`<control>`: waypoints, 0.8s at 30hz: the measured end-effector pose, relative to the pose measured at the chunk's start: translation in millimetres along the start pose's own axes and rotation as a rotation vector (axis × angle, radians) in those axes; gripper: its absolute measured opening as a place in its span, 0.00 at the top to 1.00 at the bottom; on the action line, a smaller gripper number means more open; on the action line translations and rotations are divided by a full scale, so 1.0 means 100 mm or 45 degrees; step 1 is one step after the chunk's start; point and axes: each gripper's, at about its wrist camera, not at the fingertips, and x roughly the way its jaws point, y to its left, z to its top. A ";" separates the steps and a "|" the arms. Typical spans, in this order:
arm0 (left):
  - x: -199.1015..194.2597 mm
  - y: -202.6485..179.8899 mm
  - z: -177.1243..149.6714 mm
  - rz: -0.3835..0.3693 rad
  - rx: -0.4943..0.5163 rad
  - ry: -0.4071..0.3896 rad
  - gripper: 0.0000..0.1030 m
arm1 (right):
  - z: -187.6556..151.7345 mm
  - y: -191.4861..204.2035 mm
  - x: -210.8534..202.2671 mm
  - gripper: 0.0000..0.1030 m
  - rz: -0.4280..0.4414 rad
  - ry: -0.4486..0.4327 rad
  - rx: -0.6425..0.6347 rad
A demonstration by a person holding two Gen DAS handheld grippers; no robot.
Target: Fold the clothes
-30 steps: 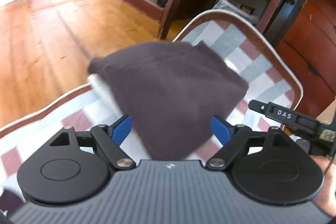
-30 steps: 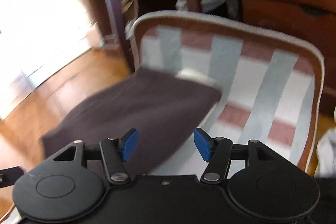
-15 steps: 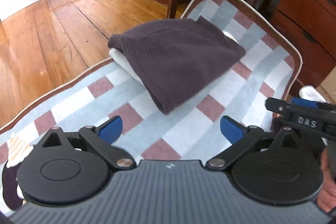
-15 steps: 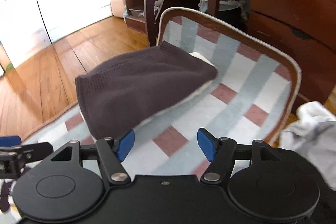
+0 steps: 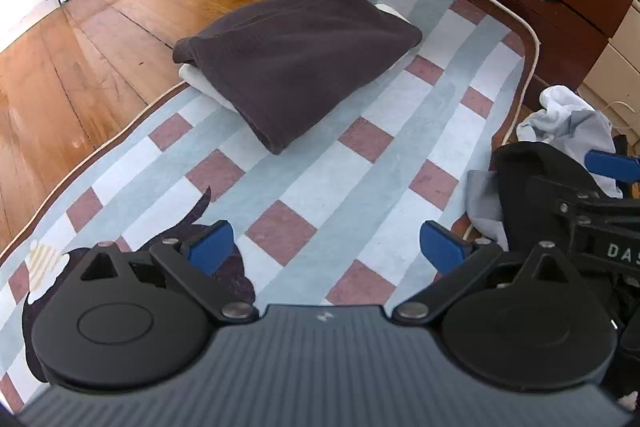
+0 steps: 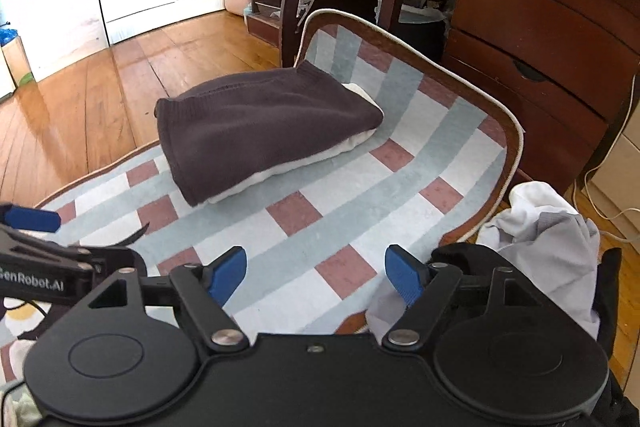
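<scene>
Left wrist view: the left claw [image 5: 326, 243], spread and empty, hovers over a checked rug [image 5: 404, 131] where a folded dark sweater [image 5: 300, 67] lies atop a white garment [image 5: 208, 89].

Right wrist view: the right claw [image 6: 316, 273], also spread, faces the same stack, unfolded clothes [image 6: 548, 239] heaped at the rug's edge.

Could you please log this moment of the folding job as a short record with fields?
surface: checked rug on wooden floor
folded stack: dark sweater lying on a folded white garment
unfolded pile: white and grey clothes off the rug's right edge
left gripper: jaws open, empty
right gripper: jaws open, empty
</scene>
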 end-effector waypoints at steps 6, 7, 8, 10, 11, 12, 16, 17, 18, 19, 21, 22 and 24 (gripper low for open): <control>0.02 -0.08 -0.05 -0.032 0.068 0.030 0.02 | -0.03 -0.03 0.00 0.22 -0.013 0.002 0.012; 0.02 -0.09 -0.05 -0.038 0.072 0.027 0.02 | -0.04 -0.03 0.01 0.22 -0.012 0.003 0.011; 0.01 -0.09 -0.05 -0.041 0.073 0.022 0.02 | -0.04 -0.03 0.01 0.22 -0.011 0.005 0.011; 0.00 -0.08 -0.05 -0.041 0.074 0.014 0.02 | -0.04 -0.04 0.02 0.22 -0.009 0.008 0.011; -0.01 -0.08 -0.05 -0.042 0.074 0.011 0.02 | -0.05 -0.04 0.03 0.22 -0.008 0.010 0.011; -0.01 -0.08 -0.05 -0.038 0.080 0.011 0.02 | -0.05 -0.04 0.03 0.22 -0.007 0.011 0.010; 0.00 -0.12 -0.03 -0.013 0.113 0.009 0.02 | -0.06 -0.04 0.05 0.22 -0.003 0.018 0.010; 0.00 -0.13 -0.03 -0.010 0.122 0.005 0.02 | -0.06 -0.04 0.06 0.22 -0.002 0.019 0.010; -0.01 -0.14 -0.03 -0.008 0.131 -0.001 0.01 | -0.06 -0.04 0.06 0.22 -0.001 0.021 0.009; -0.02 -0.16 -0.03 -0.007 0.140 -0.007 0.02 | -0.06 -0.04 0.07 0.22 0.000 0.023 0.009; -0.03 -0.18 -0.03 0.000 0.149 -0.016 0.02 | -0.07 -0.05 0.08 0.22 0.007 0.032 0.008; -0.04 -0.19 -0.03 0.003 0.154 -0.022 0.02 | -0.07 -0.05 0.09 0.22 0.008 0.037 0.010; -0.04 -0.20 -0.02 0.006 0.157 -0.031 0.02 | -0.08 -0.06 0.10 0.22 0.008 0.042 0.013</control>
